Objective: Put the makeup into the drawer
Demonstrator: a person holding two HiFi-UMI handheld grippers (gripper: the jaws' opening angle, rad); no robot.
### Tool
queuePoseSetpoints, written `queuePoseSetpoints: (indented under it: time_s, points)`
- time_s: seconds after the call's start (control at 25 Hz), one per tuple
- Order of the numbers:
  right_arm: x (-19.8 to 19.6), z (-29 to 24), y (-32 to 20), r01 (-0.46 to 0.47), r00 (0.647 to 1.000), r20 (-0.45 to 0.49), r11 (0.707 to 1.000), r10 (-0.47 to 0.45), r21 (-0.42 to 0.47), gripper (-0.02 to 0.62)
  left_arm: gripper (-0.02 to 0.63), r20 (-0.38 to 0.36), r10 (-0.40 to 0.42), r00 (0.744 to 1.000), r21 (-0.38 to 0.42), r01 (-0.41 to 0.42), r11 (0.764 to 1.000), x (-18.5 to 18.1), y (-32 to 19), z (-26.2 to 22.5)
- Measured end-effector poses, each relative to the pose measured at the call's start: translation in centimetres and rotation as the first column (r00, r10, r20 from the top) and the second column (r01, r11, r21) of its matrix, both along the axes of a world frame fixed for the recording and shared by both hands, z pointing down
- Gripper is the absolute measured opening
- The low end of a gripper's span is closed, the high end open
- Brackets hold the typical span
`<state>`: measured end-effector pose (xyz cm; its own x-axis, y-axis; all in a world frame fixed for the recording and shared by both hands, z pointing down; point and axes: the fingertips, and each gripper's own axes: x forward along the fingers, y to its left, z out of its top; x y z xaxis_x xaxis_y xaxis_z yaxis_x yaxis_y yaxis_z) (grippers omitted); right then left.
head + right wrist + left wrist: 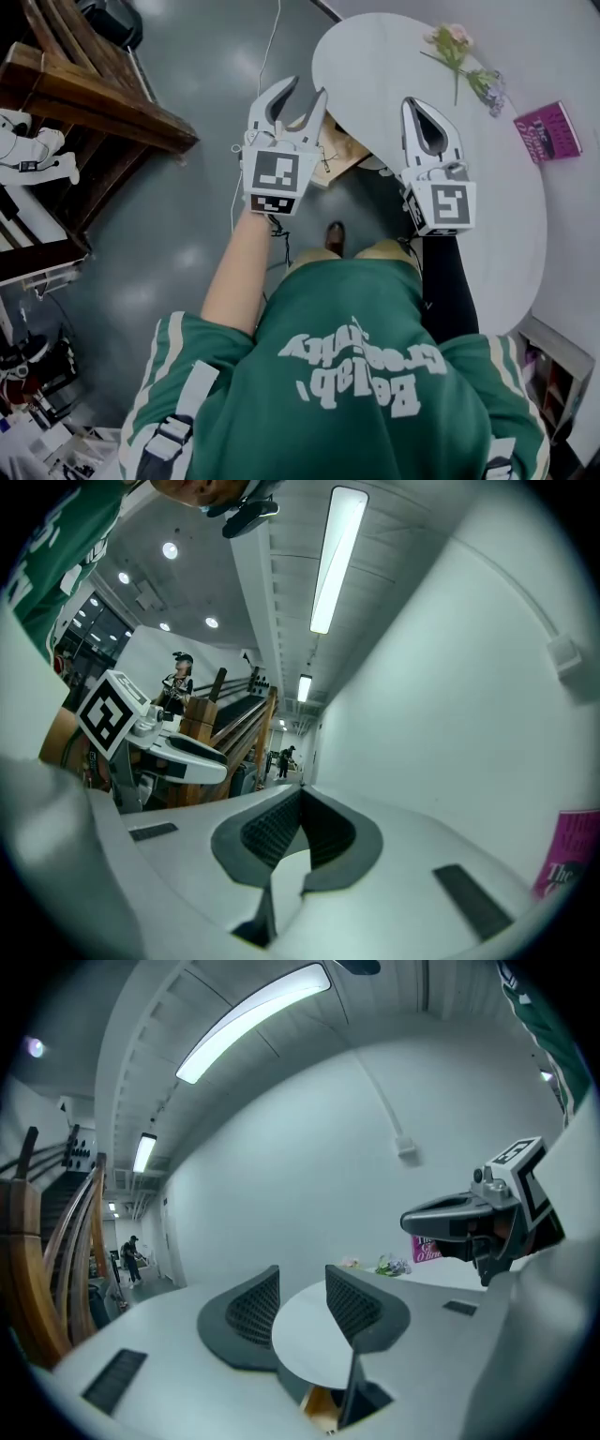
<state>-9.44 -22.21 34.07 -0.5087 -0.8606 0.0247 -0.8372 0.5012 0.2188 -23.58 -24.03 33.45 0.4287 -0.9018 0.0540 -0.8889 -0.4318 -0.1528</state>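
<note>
No makeup shows in any view. My left gripper (pixel 305 89) is held up level over the grey floor, just left of the white table (pixel 375 56). Its jaws stand apart with nothing between them, and past the left gripper (pixel 300 1283) lies the table's rounded edge. My right gripper (pixel 417 105) hovers over the table's near edge, its jaws closed tip to tip and empty; the right gripper (pixel 300 797) shows the same in its own view. A wooden box-like piece (pixel 328 155), perhaps the drawer, peeks out under the table edge between the two grippers.
Flowers (pixel 459 52) and a pink book (pixel 550 131) lie on the far part of the table. Dark wooden furniture (pixel 94 94) stands at the left. A low shelf (pixel 553 375) sits at the right. My shoe (pixel 334 236) is on the floor below.
</note>
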Motion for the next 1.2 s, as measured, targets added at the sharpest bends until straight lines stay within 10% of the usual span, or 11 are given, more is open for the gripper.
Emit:
queuePoseSetpoints:
  time_s: [0.36,0.44,1.2]
  points:
    - [-0.4,-0.2,0.1,0.014,1.0,0.005,1.0,-0.014,0.004,0.009,0.158,-0.023,-0.038,0.999,0.013,0.039,0.999,-1.0,0.5,-0.8]
    - [-0.2,-0.2,0.0,0.017,1.0,0.005,1.0,-0.017,0.005,0.009,0.015,-0.029,-0.08,0.996,0.036,0.081,0.996,-1.6,0.4,-1.1]
    - [-0.8,-0.6,0.2,0.053,0.998,-0.039,0.998,-0.054,-0.022,0.009,0.015,-0.01,-0.115,0.993,0.037,0.115,0.993,-2.1,0.4,-1.3]
